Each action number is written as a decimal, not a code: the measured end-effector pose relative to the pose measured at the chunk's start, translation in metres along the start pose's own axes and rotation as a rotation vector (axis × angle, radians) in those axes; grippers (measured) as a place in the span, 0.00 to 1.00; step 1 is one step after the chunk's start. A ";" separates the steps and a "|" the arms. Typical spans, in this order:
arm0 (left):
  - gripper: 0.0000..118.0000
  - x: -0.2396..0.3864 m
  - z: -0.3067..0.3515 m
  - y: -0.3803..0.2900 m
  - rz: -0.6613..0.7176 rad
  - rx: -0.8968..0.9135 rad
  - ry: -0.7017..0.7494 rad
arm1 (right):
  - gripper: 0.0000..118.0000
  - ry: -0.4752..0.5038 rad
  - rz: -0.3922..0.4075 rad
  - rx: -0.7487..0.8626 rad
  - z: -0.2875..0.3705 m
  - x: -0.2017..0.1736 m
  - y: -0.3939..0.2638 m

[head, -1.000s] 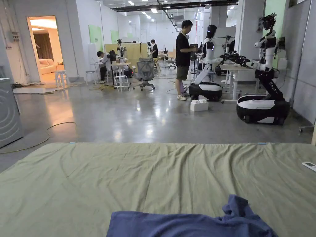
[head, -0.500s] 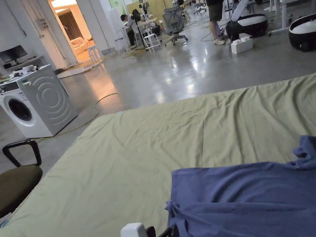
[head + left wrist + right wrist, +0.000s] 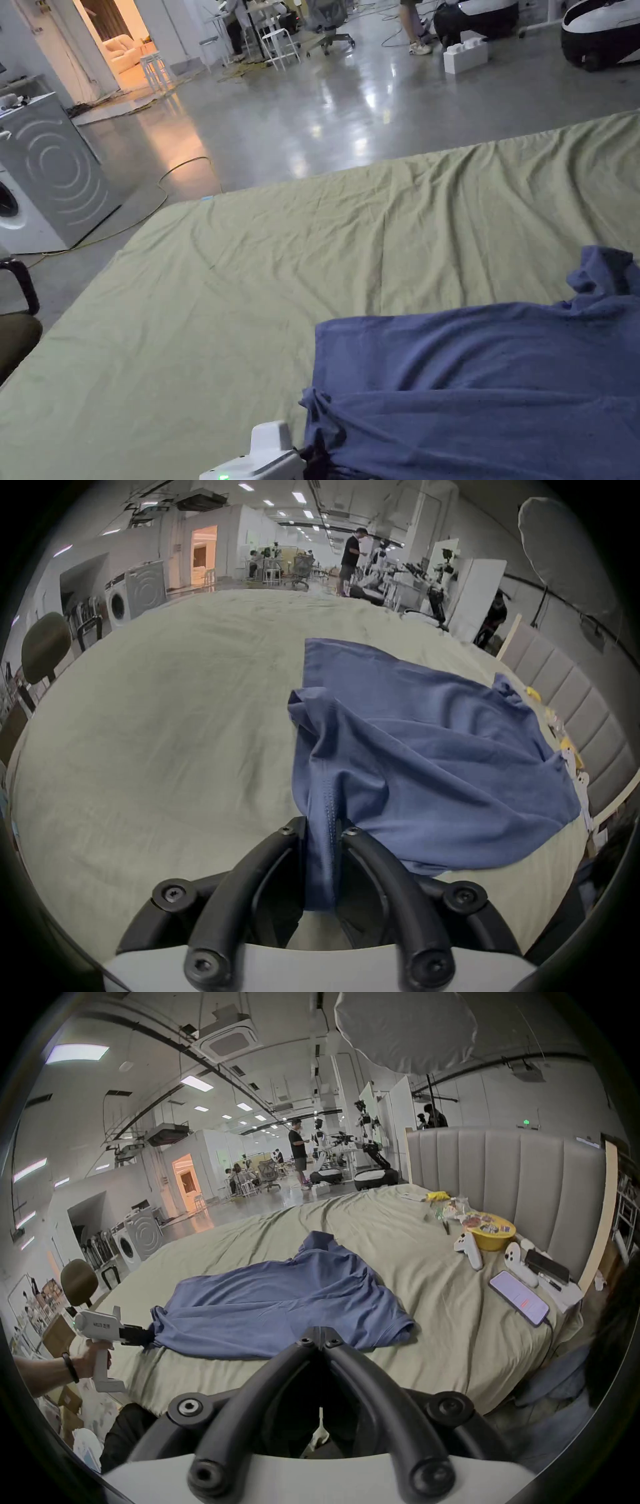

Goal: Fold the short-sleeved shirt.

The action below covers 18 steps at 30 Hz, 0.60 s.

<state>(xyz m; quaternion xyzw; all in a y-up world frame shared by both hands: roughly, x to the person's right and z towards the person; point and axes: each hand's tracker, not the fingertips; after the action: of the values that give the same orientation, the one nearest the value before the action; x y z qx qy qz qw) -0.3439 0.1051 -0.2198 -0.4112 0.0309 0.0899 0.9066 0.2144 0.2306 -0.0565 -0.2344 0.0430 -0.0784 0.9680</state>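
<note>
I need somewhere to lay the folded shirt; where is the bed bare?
Bare green bedsheet lies left of and beyond the blue short-sleeved shirt, which the left gripper holds. By the grey padded headboard it is crowded: yellow bowl, white controllers, phone.

My left gripper pokes in at the bottom edge, touching the bunched corner of the blue shirt spread on the green sheet.

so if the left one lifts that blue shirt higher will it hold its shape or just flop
Probably flop: the blue shirt bunches into thin folds where the left hand-held gripper pinches it. It likely drapes and drags along the green sheet, since most of it lies slack. It looks light, so little sag resistance.
</note>
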 end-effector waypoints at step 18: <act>0.10 0.026 -0.002 0.004 -0.087 -0.083 0.057 | 0.63 -0.286 -0.117 -0.305 -0.219 0.097 0.007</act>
<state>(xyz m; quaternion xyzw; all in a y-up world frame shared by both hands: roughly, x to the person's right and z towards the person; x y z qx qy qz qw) -0.3195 0.1097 -0.2274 -0.4519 0.0352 0.0400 0.8905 0.2840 0.1222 -0.2578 -0.3889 -0.0972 -0.0931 0.9114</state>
